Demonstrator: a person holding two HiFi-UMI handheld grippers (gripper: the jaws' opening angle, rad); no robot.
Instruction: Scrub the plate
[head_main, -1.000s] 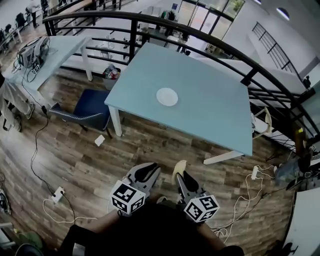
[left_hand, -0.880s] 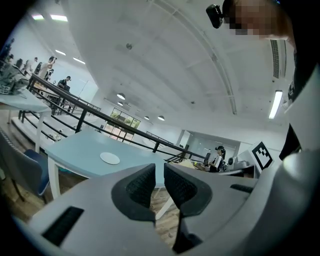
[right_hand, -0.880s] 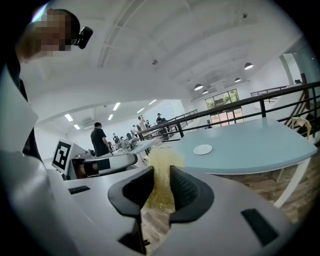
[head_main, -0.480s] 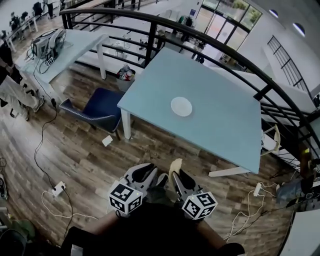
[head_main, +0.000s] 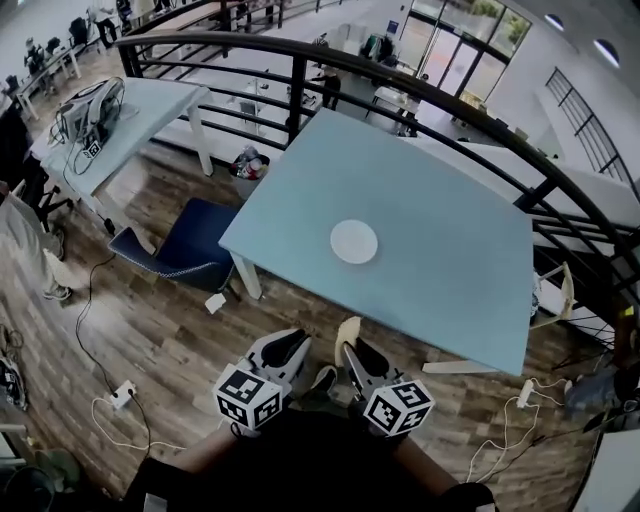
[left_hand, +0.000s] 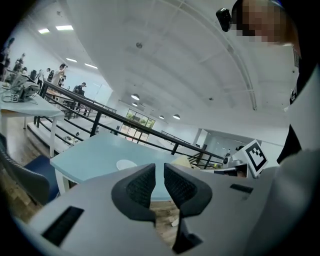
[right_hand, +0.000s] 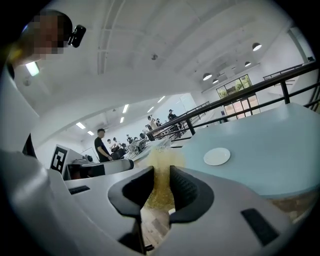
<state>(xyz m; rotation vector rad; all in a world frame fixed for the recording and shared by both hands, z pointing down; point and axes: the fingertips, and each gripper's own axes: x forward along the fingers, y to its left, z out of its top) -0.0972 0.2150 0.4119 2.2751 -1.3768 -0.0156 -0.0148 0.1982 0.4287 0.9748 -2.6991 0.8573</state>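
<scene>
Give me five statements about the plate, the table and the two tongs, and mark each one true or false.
1. The plate lies on the light blue table. True.
2. The right tongs are closed on a yellow sponge. True.
3. The left tongs grip the plate. False: nothing is between them, only a narrow gap, and the plate lies alone on the table.
4. The sponge is pressed against the plate. False: it is held over the wooden floor, short of the table's near edge.
5. A blue chair stands by the table's left side. True.
</scene>
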